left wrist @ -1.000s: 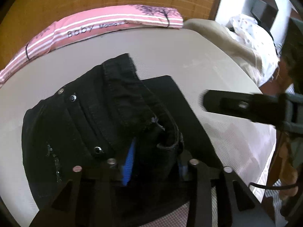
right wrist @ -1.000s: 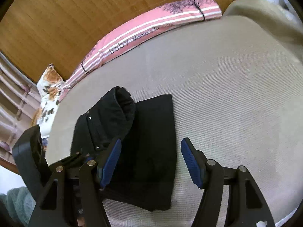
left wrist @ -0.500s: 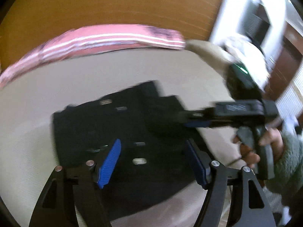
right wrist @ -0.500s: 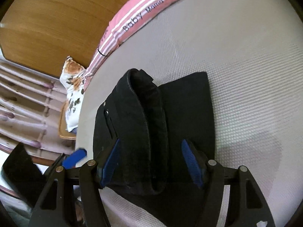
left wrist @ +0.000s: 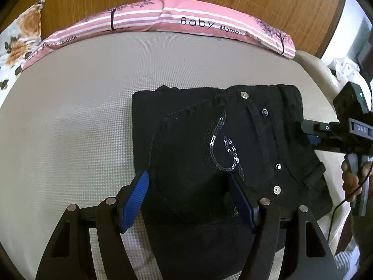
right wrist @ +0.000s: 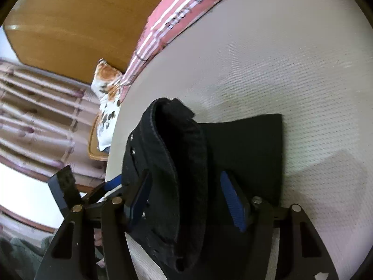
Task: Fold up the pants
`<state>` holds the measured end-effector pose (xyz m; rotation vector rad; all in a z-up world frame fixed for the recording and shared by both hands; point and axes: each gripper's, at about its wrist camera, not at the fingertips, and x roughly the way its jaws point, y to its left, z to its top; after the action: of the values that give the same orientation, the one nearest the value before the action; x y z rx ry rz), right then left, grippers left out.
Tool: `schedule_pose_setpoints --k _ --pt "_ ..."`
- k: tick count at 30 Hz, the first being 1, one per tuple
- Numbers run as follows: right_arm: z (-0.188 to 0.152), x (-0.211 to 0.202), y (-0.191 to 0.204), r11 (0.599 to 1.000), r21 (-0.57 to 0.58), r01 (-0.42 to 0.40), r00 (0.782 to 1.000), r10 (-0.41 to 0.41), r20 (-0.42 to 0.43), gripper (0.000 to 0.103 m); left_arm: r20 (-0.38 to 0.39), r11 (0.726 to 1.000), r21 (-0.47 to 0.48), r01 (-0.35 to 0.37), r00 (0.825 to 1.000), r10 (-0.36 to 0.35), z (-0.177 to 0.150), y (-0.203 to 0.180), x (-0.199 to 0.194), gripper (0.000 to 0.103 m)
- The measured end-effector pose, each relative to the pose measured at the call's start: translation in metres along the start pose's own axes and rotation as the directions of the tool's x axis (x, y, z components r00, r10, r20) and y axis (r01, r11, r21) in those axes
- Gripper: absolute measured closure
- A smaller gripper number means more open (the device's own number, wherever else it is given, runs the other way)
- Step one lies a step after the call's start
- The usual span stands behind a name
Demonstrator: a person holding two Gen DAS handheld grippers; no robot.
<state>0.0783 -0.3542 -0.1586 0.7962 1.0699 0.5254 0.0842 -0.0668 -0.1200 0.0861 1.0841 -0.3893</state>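
Black denim pants [left wrist: 209,154] lie folded into a compact stack on the beige mesh-covered bed [left wrist: 77,107].

The left hand-held gripper [left wrist: 190,198] hangs spread wide over the near edge, holding nothing. The right hand-held gripper [right wrist: 185,200] straddles the thick waistband roll, blue pads [right wrist: 230,200] apart and not clamped. To finish well, I would judge: press the raised waistband flat, square its edge with the layer beneath, and avoid snagging the sequin trim [left wrist: 223,149] or dragging the stack toward the pink striped pillow [left wrist: 163,21].
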Motion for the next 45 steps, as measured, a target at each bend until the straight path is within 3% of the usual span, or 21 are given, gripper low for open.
schedule_pose_setpoints --k 5,11,12,18,24,29,36,39,40,42,45 --pt "0.005 0.013 0.001 0.999 -0.002 -0.038 0.999 0.038 -0.019 0.064 -0.009 1.000 -0.011 0.007 1.000 -0.008 0.001 0.003 0.007 0.028" --pt "0.006 0.019 0.006 0.999 0.013 -0.048 0.999 0.048 -0.006 0.068 -0.005 1.000 -0.022 0.002 1.000 -0.002 0.001 0.005 0.011 0.022" --pt "0.005 0.019 0.008 0.999 0.014 -0.043 0.999 0.043 -0.002 0.076 -0.005 1.000 -0.027 0.002 1.000 -0.002 0.001 0.006 0.011 0.021" --pt "-0.007 0.004 0.028 0.999 0.048 -0.022 0.997 0.018 0.073 0.090 -0.007 1.000 -0.025 -0.005 1.000 0.005 0.003 0.005 0.007 0.021" --pt "-0.016 -0.023 0.056 0.998 0.061 0.014 0.987 -0.024 0.157 0.092 0.054 1.000 0.026 -0.005 0.999 0.004 0.012 -0.008 -0.011 0.021" --pt "-0.025 -0.048 0.049 0.992 0.106 0.067 0.973 -0.089 0.213 0.092 0.089 0.997 0.072 0.008 0.996 -0.015 0.019 -0.021 -0.020 0.021" --pt "-0.042 -0.057 -0.001 0.967 0.224 0.119 0.959 -0.171 0.228 0.093 0.041 0.993 0.120 0.013 0.999 -0.018 0.015 -0.035 -0.009 0.021" --pt "-0.046 -0.053 -0.016 0.961 0.244 0.127 0.957 -0.184 0.224 0.092 -0.017 0.991 0.134 0.023 1.000 -0.021 0.006 -0.034 0.004 0.021" --pt "-0.047 -0.052 -0.016 0.962 0.241 0.127 0.958 -0.182 0.220 0.091 -0.041 0.990 0.136 0.020 0.999 -0.015 0.003 -0.034 0.009 0.021" --pt "-0.046 -0.053 -0.011 0.959 0.235 0.160 0.958 -0.209 0.199 0.078 -0.062 0.992 0.121 0.029 0.998 -0.022 -0.001 -0.030 0.016 0.021" --pt "-0.052 -0.058 -0.003 0.953 0.231 0.197 0.952 -0.243 0.188 0.076 -0.072 0.995 0.087 0.050 0.996 -0.044 -0.002 -0.026 0.018 0.021"
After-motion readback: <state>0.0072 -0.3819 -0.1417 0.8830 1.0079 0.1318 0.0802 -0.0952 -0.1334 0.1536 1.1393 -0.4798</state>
